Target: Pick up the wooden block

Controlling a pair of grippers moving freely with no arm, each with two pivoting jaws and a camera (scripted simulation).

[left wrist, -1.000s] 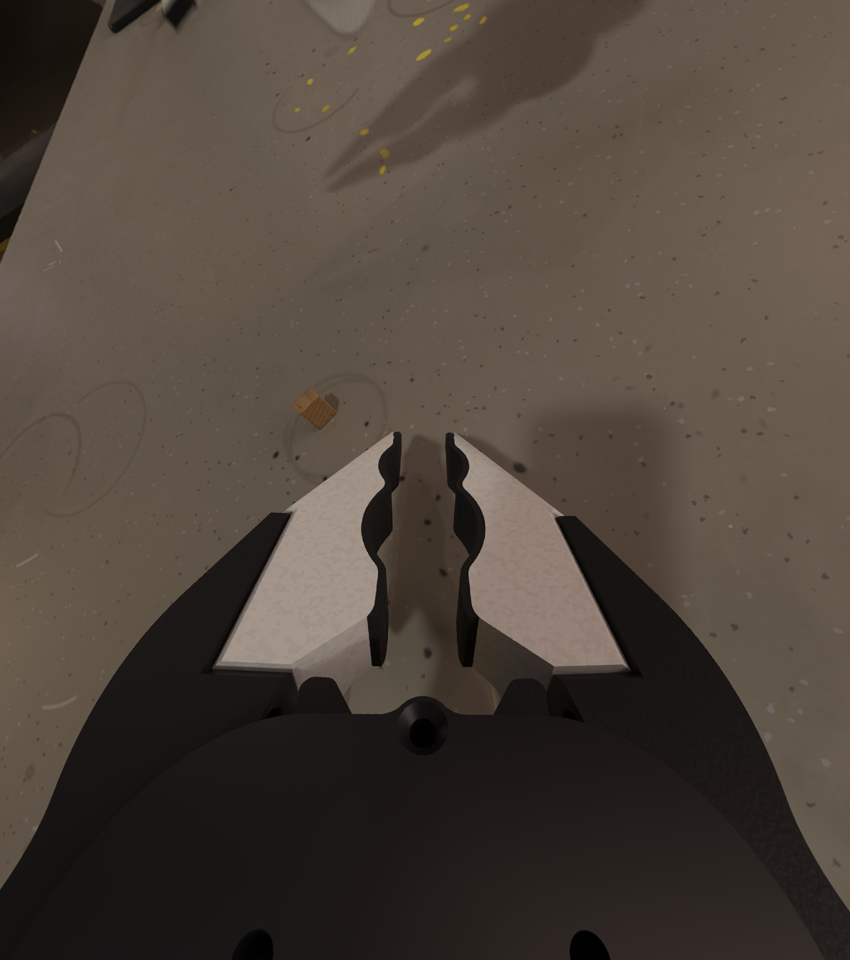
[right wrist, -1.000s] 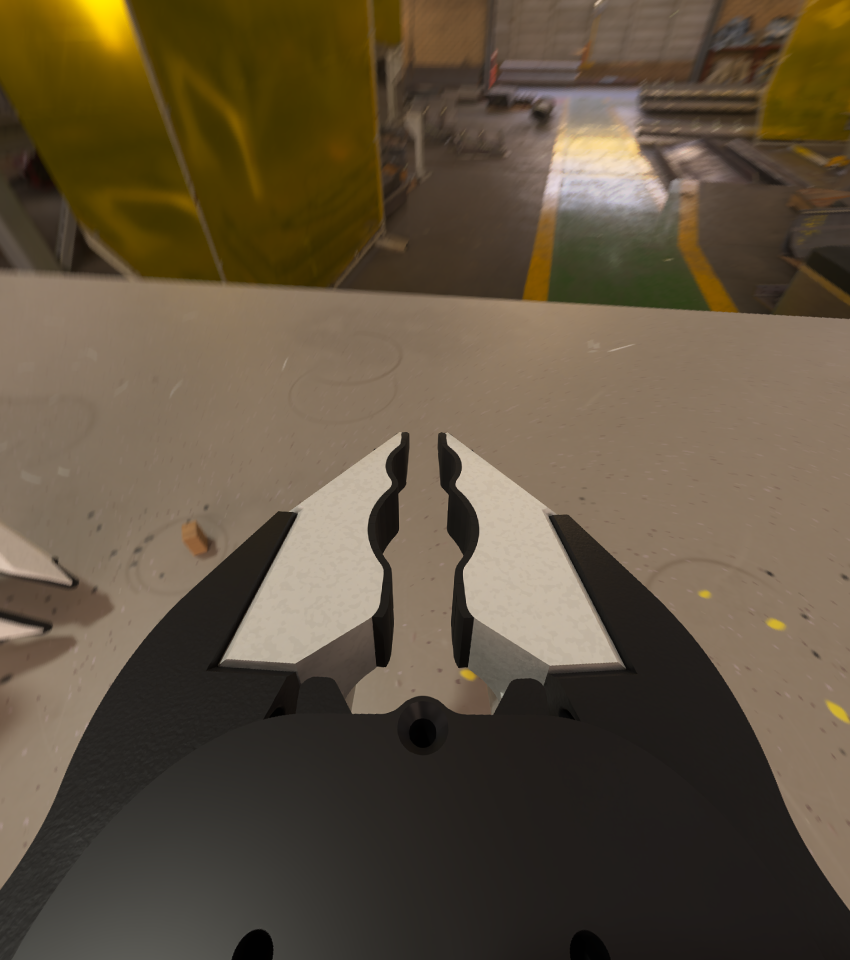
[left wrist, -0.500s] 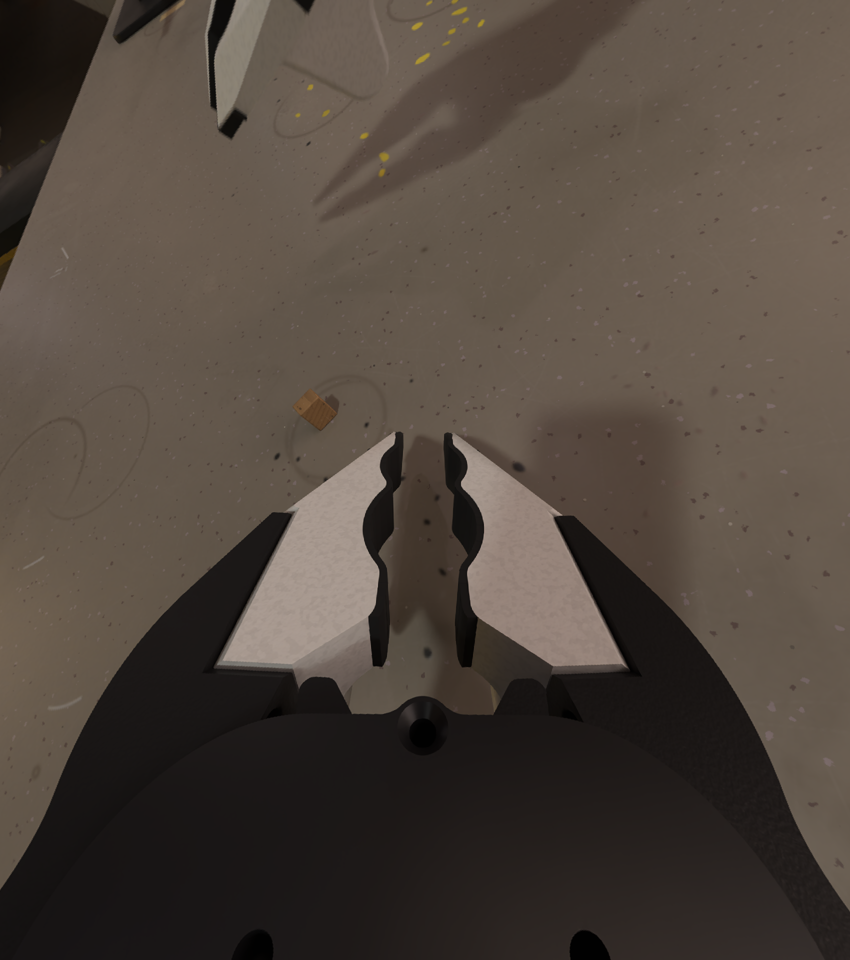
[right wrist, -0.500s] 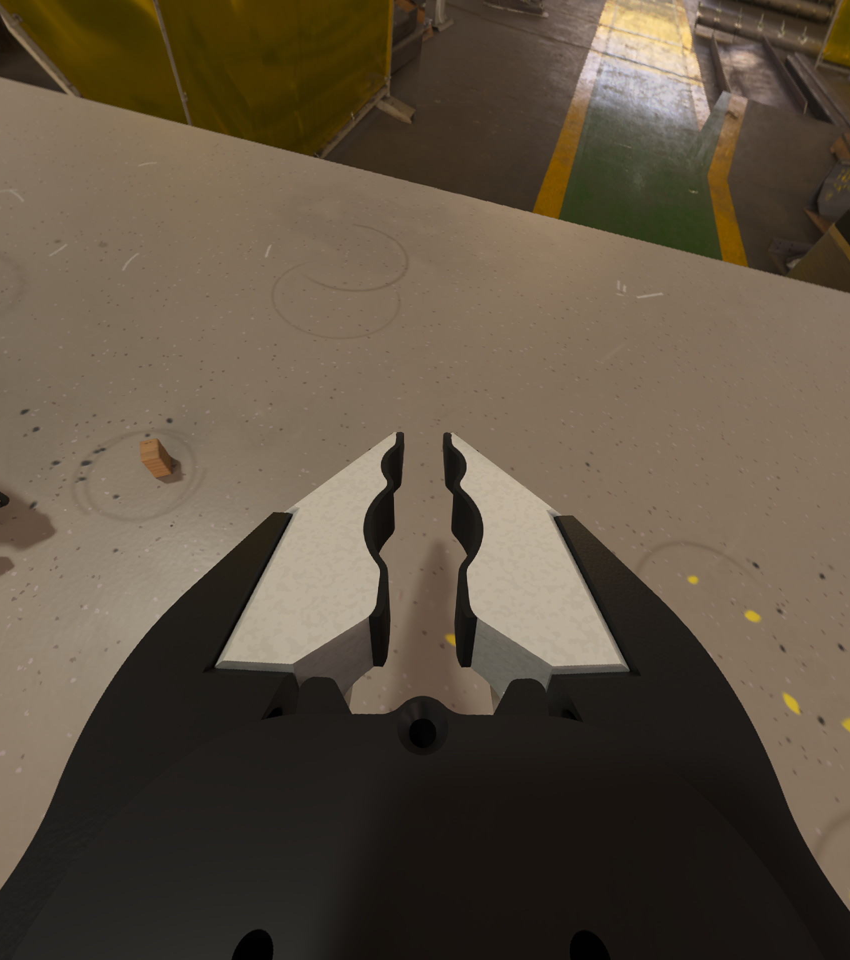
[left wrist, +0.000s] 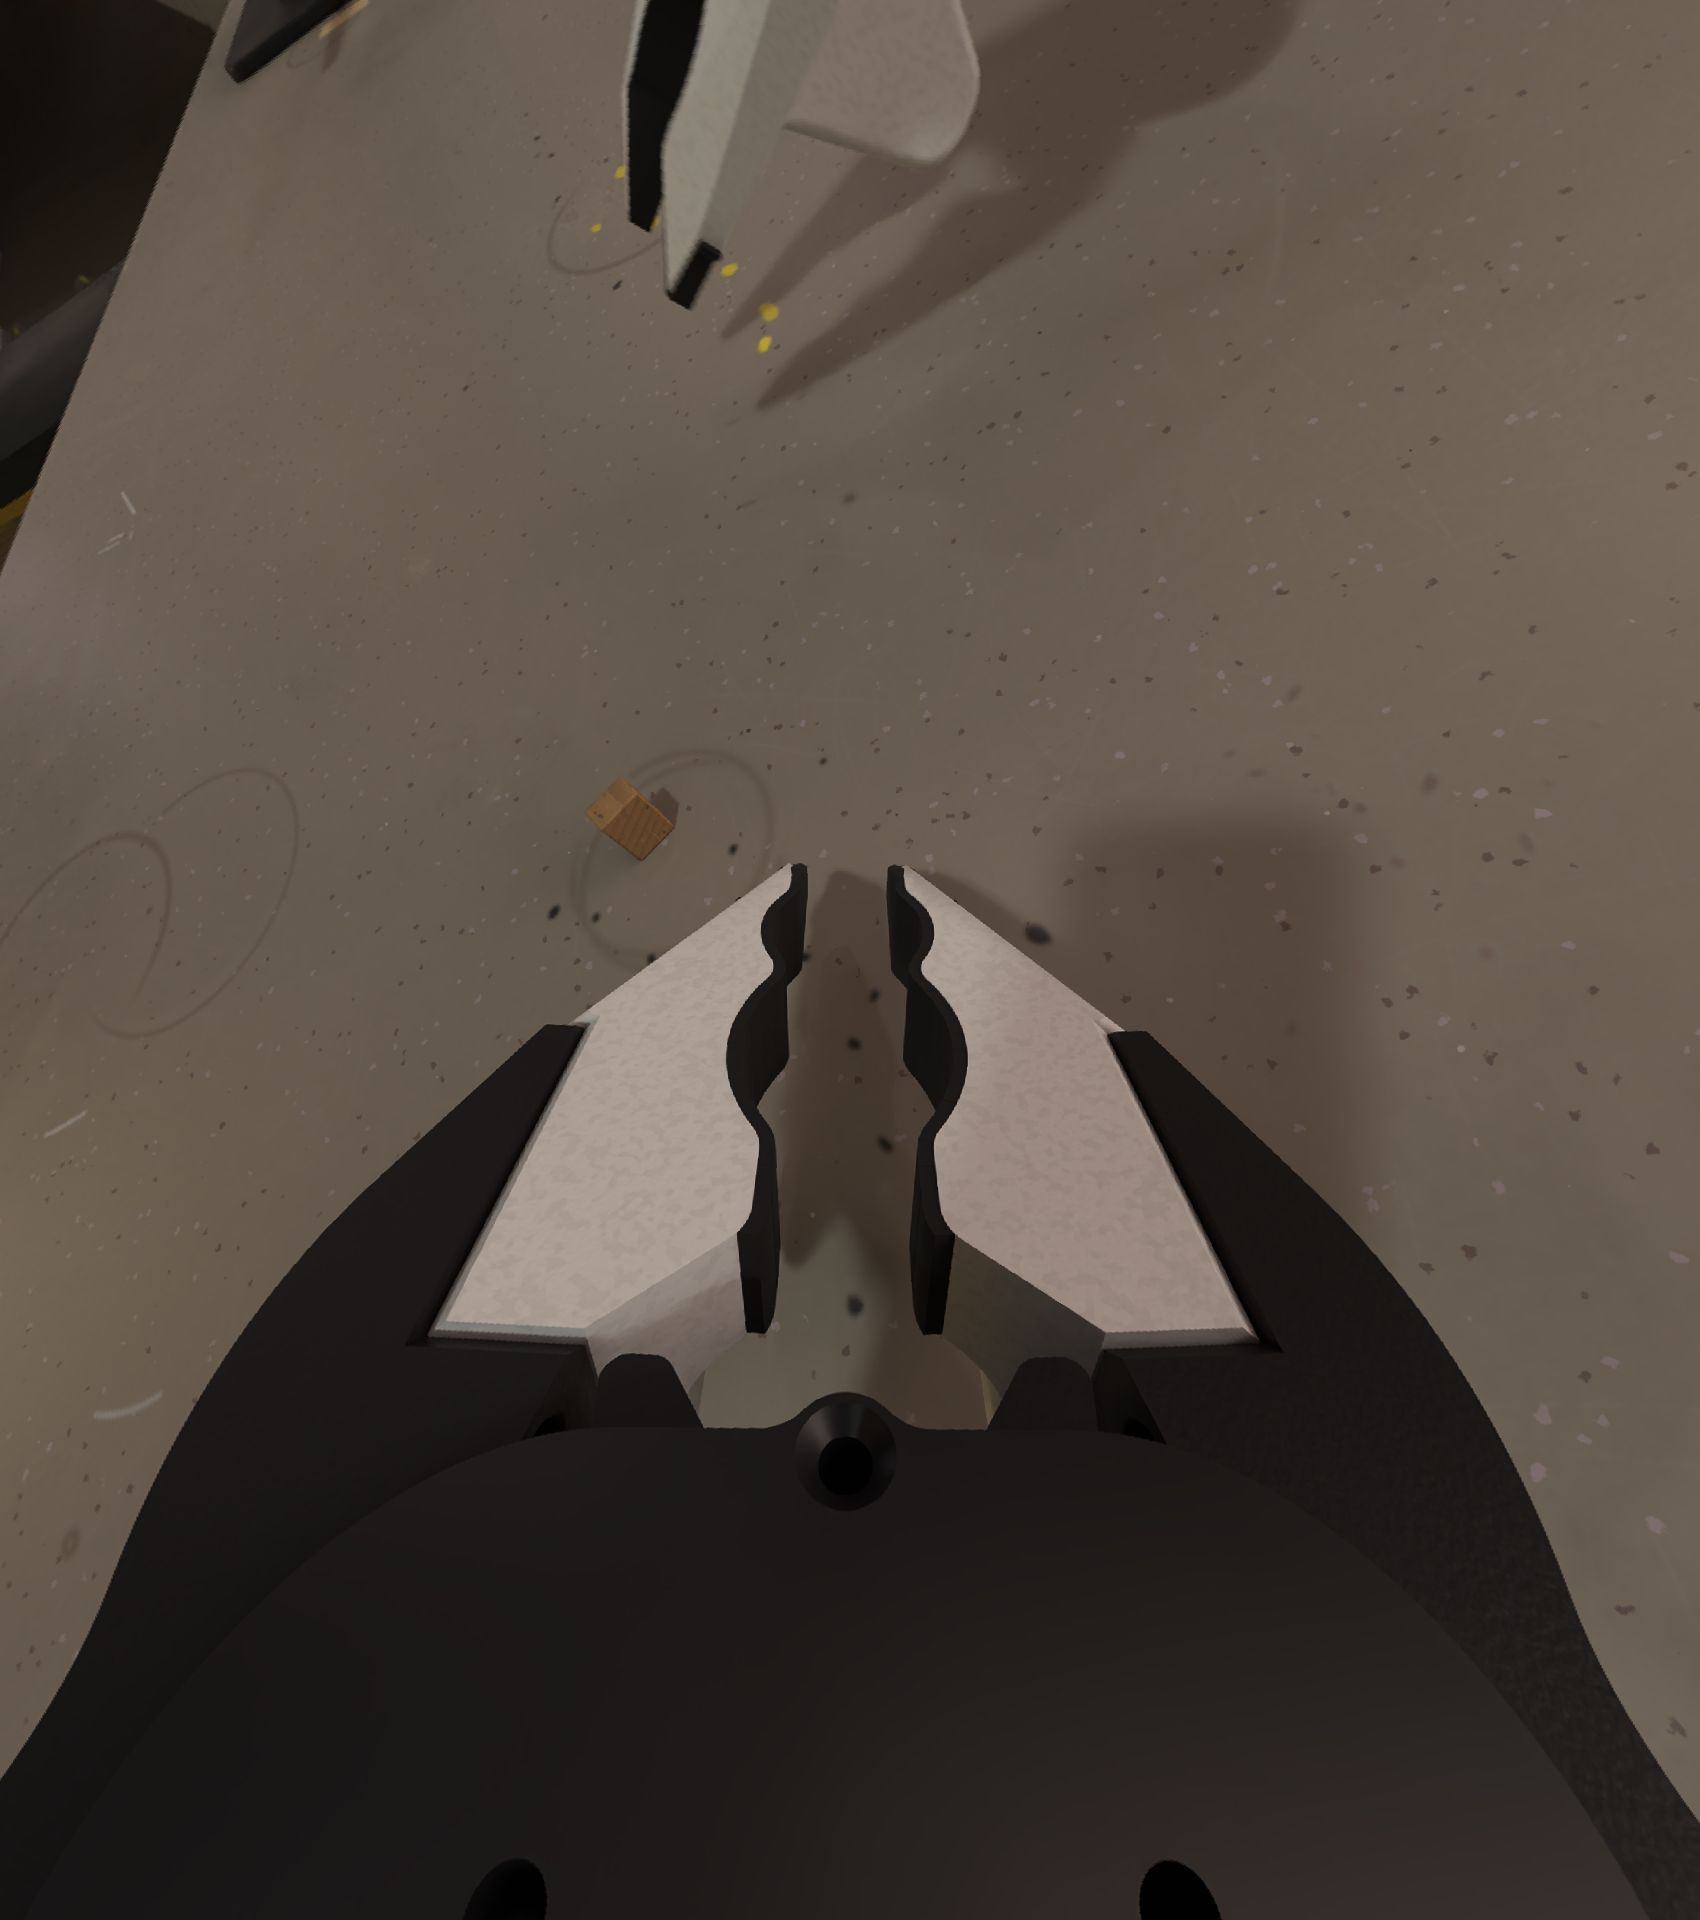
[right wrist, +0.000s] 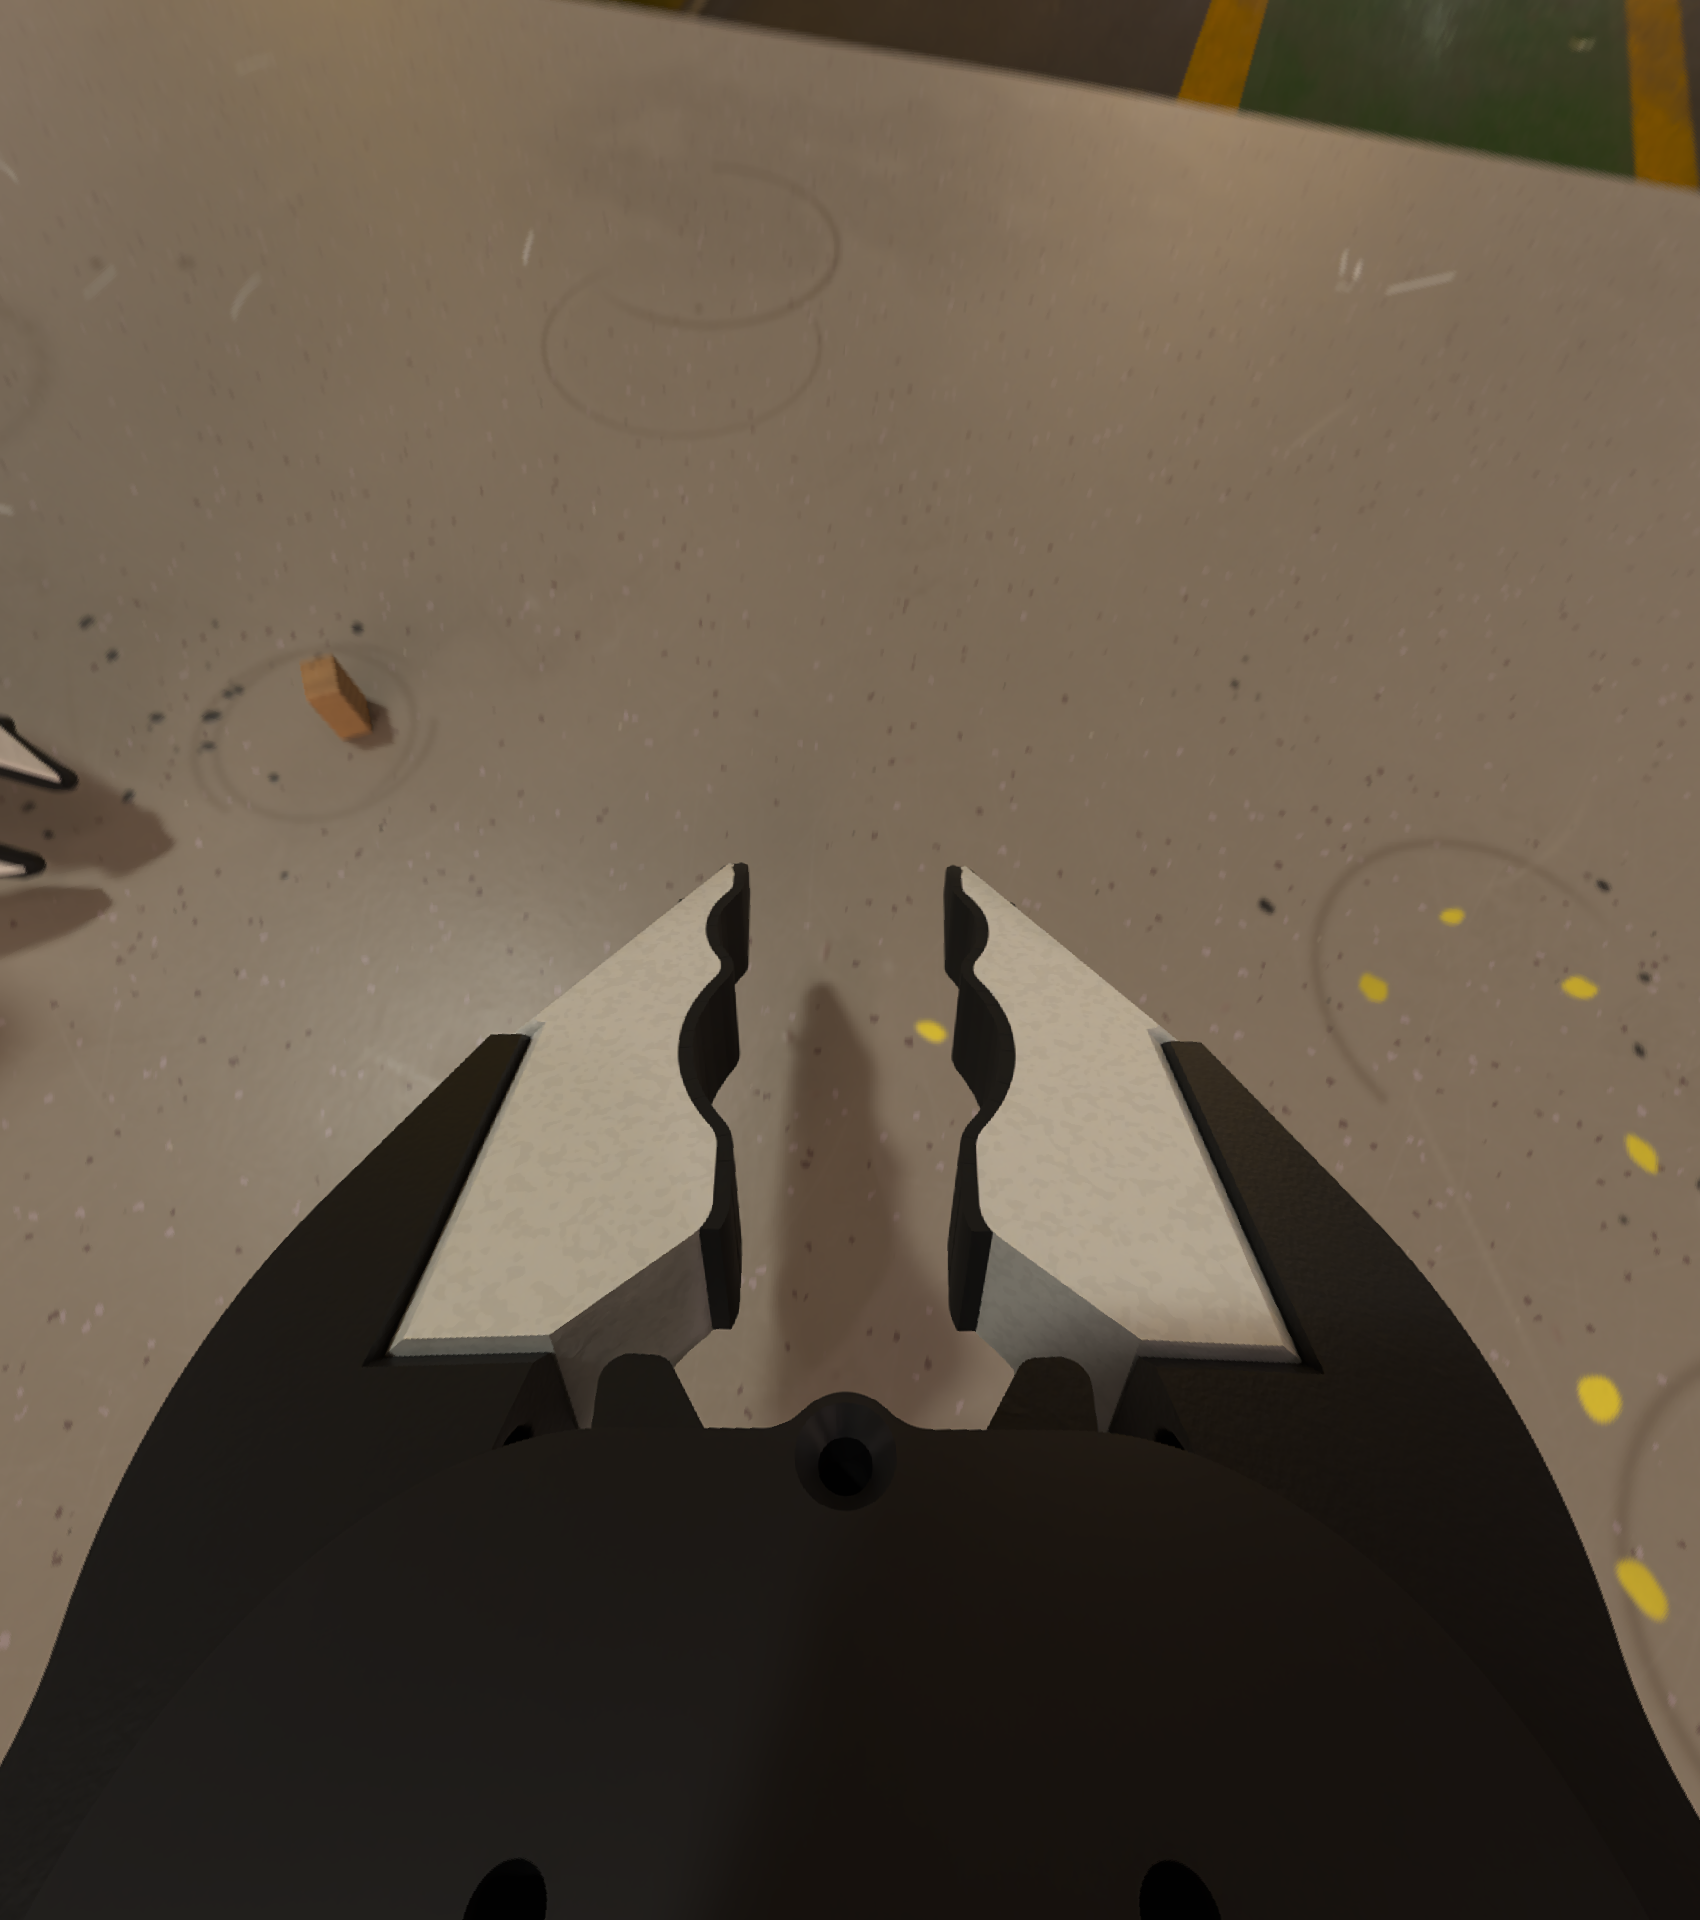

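Since the earlier frames the right gripper (right wrist: pixel 846 878) has come lower and nearer to the table (right wrist: pixel 1033 540), its view now tips down onto the surface, and its jaws have spread from a narrow gap to a clearly wider one, with nothing between them. The left gripper (left wrist: pixel 846 881) has hardly shifted; its jaws stand narrow and empty. The wooden block (left wrist: pixel 631 819) lies free on the table inside a faint ring mark, just ahead and to the left of the left gripper's fingertips, not touching them. In the right wrist view the wooden block (right wrist: pixel 338 698) is up and to the left of the open fingers, well apart from them, and the tips of the left gripper (right wrist: pixel 35 816) show at the left edge, near the block. The main risk seems to be a meeting of the two grippers, because the right one must travel toward the place where the left one hangs. The block is small and sits at an angle to the jaws, so a finger could push it away instead of closing around it.
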